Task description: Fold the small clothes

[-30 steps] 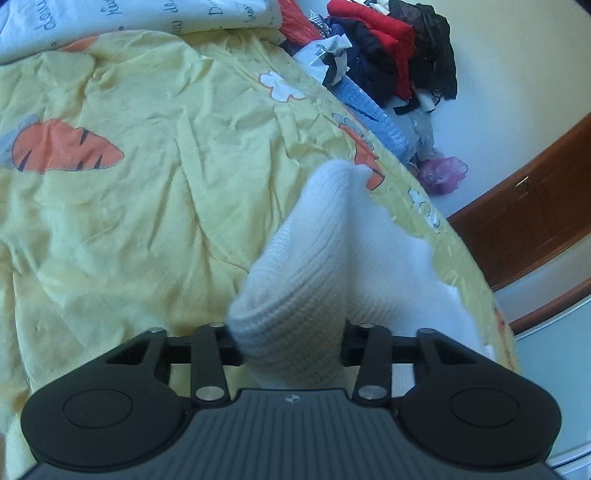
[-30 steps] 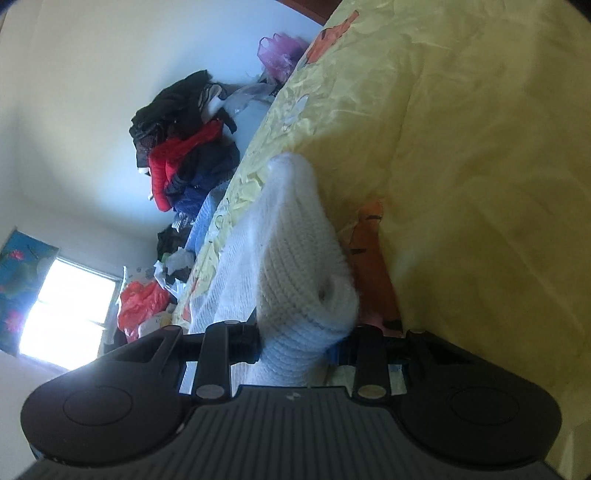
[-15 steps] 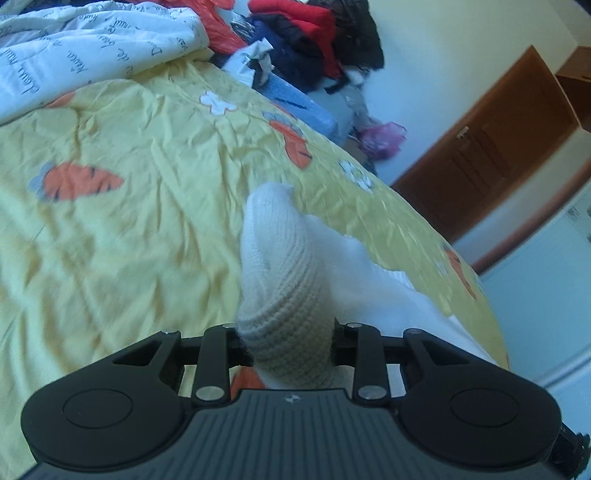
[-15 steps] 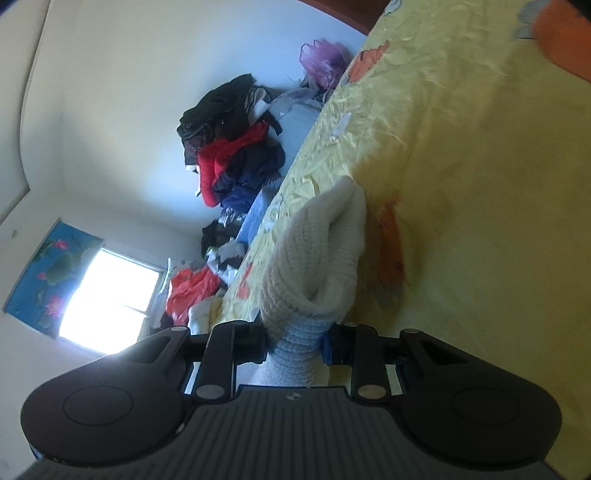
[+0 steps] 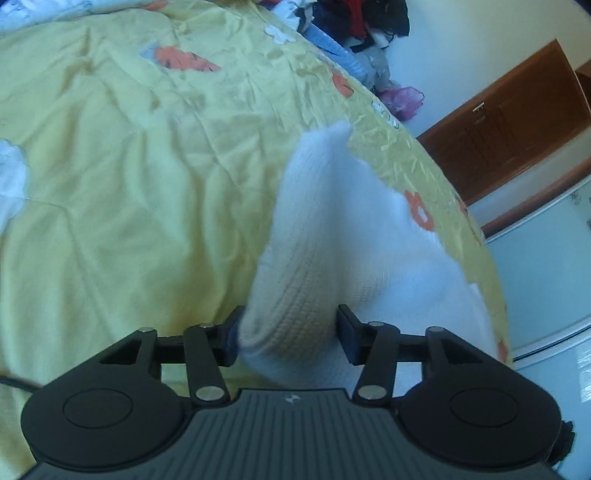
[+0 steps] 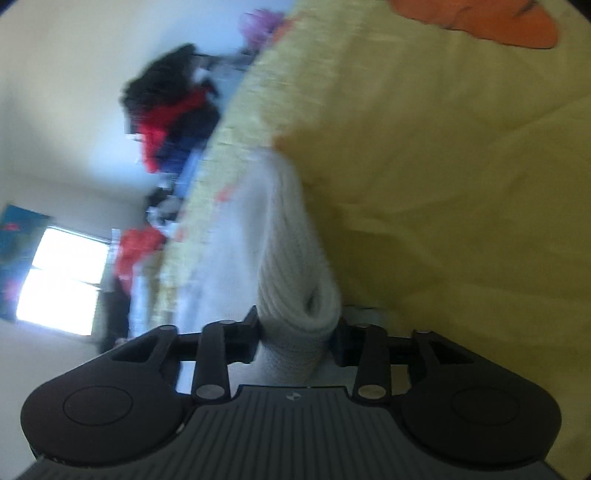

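Observation:
A white knitted garment (image 5: pixel 332 229) lies on the yellow carrot-print bedsheet (image 5: pixel 129 184), near the bed's right edge. One rolled edge of it rises between the fingers of my left gripper (image 5: pixel 288 332). The jaws there are opening, and the knit still fills the gap and touches both pads. In the right wrist view another bunched edge of the same garment (image 6: pixel 288 240) stands between the fingers of my right gripper (image 6: pixel 297 339). Those jaws are opening too, with the fabric still against the pads. The sheet (image 6: pixel 443 184) fills the right side of that blurred view.
A heap of dark and red clothes (image 5: pixel 354 22) is piled past the bed's far corner, also seen as a blurred clothes heap (image 6: pixel 173 110). A pink bag (image 5: pixel 400 99) lies beside it. A brown wooden door (image 5: pixel 517 122) is at the right, a bright window (image 6: pixel 62 280) at the left.
Both grippers have carried the white garment's edge across the bed. Both sets of jaws now stand wider than half a second ago, and the pinched knit has spread out between them.

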Demonstrator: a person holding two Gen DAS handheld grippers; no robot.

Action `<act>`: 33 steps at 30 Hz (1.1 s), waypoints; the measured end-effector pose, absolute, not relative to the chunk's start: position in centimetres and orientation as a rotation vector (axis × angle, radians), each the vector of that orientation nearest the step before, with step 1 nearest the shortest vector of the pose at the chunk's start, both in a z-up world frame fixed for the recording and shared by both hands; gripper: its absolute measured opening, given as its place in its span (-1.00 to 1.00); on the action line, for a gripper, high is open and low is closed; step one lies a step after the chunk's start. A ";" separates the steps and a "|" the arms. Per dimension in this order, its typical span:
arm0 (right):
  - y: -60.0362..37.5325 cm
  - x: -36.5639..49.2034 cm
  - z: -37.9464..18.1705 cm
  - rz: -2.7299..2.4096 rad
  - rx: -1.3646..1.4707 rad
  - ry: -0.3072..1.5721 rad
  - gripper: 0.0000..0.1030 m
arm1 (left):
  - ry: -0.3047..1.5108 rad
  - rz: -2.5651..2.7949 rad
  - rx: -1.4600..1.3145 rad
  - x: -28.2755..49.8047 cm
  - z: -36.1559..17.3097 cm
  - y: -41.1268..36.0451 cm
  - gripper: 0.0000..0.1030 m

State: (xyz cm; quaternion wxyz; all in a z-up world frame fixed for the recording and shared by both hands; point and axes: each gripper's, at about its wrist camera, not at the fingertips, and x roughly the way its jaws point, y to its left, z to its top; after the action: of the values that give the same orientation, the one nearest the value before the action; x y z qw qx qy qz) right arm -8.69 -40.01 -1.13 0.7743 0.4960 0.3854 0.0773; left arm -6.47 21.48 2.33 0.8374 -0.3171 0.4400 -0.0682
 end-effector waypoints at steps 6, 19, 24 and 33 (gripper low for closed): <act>-43.3 -7.9 3.2 0.167 0.972 0.631 0.47 | 0.708 -0.008 -0.518 -7.4 8.3 25.1 0.66; -37.0 10.8 3.8 0.303 0.438 0.827 0.49 | 0.850 -0.028 -0.007 12.4 5.7 13.7 0.65; -34.9 13.0 2.4 0.327 0.355 0.889 -0.69 | 0.893 -0.046 0.027 14.2 3.3 12.7 -0.61; -36.3 13.0 5.2 0.393 0.459 0.698 -0.70 | 0.738 0.141 -0.010 11.7 5.0 15.6 -0.96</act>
State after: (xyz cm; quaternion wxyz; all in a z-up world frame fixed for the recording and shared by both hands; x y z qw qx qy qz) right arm 13.03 -36.35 5.18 0.8953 0.2216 0.3366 0.1898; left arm 11.66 15.59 4.96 0.9302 -0.0047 0.3605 0.0687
